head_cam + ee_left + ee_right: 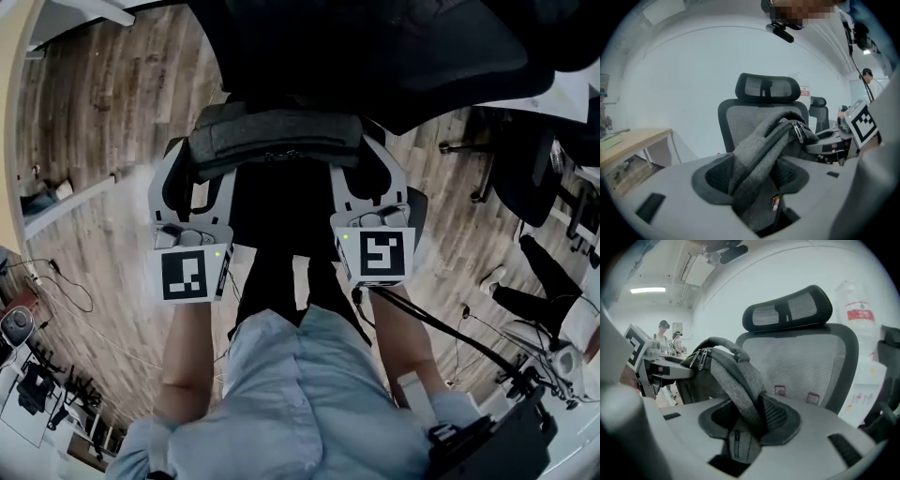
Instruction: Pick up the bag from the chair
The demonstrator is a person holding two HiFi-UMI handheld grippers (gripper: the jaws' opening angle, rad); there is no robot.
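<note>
We have both tongs clamped on the grey bag [277, 136]: left tongs [195, 164] at its 9 o'clock end, right tongs [367, 167] at 3 o'clock. Its long axis spans them evenly, with the chair [394, 56] beyond at 12 o'clock.

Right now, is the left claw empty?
No, the left claw is clamped on a fold of the grey bag.
</note>
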